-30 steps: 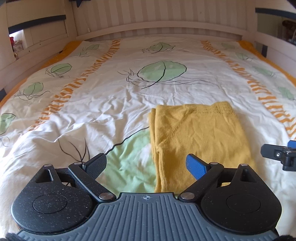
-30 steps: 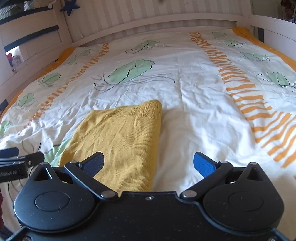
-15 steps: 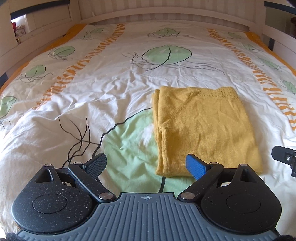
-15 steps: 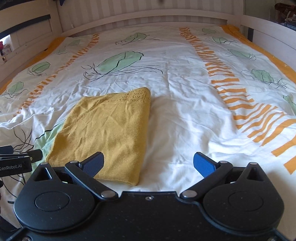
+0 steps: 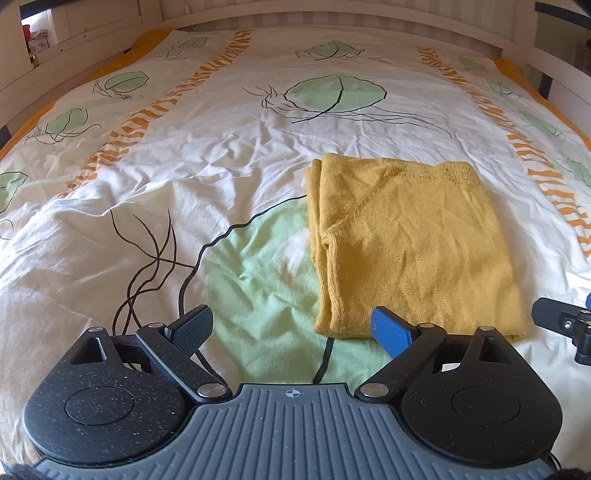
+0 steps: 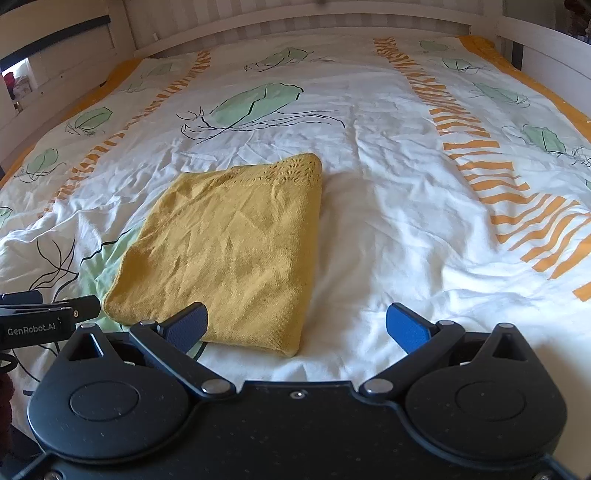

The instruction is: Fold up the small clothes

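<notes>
A mustard-yellow knit garment lies folded into a flat rectangle on the bed; it also shows in the right wrist view. My left gripper is open and empty, held just in front of the garment's near left corner. My right gripper is open and empty, held just in front of the garment's near right corner. Neither gripper touches the cloth. Part of the right gripper shows at the right edge of the left wrist view, and the left gripper shows at the left edge of the right wrist view.
The bed is covered by a white duvet with green leaf prints and orange stripes. A white slatted bed frame runs around the far end and both sides.
Both grippers have drawn back from the folded garment toward the near edge of the bed, so more of the garment and its near edge now show. Both stayed open.
</notes>
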The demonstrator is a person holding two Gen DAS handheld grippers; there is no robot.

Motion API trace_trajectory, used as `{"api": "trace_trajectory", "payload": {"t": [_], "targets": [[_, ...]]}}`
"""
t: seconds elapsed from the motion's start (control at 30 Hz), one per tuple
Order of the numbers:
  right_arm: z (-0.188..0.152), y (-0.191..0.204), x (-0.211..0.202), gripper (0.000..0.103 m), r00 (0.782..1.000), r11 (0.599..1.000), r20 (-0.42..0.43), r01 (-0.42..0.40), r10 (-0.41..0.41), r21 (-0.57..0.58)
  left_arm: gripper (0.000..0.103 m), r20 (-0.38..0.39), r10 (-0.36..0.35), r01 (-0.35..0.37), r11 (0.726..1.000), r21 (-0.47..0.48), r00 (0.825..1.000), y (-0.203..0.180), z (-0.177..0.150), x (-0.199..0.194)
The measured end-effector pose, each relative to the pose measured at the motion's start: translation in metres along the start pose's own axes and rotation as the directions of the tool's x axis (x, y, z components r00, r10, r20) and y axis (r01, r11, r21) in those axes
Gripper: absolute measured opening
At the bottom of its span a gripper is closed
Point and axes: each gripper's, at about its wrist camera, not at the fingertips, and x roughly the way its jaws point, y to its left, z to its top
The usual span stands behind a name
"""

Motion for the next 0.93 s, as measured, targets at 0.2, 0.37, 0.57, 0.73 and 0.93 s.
{"api": "trace_trajectory", "payload": {"t": [0.2,0.37,0.57,0.73,0.93], "targets": [[0.001,0.002,0.002,0.102,1.000,1.000,-0.008,-0.008,0.008,-0.006,0.093,-0.007,-0.006,0.006,1.000,-0.006,1.000,0.003,0.001,0.002],[0.001,0.004,0.003,0.102,1.000,1.000,-0.012,-0.012,0.012,-0.009,0.093,-0.013,-0.010,0.010,1.000,-0.013,1.000,0.004,0.001,0.004],[0.001,0.004,0.006,0.102,1.000,1.000,-0.020,-0.019,0.019,-0.002,0.093,-0.016,-0.011,0.010,1.000,-0.013,1.000,0.004,0.002,0.005],[0.001,0.003,0.009,0.102,0.999,1.000,-0.022,-0.024,0.024,0.003,0.093,-0.018,-0.009,0.009,1.000,-0.016,1.000,0.006,0.002,0.007],[0.000,0.002,0.012,0.102,0.999,0.999,-0.029,-0.035,0.035,0.015,0.093,-0.023,-0.004,0.004,1.000,-0.017,1.000,0.008,0.002,0.009]]}}
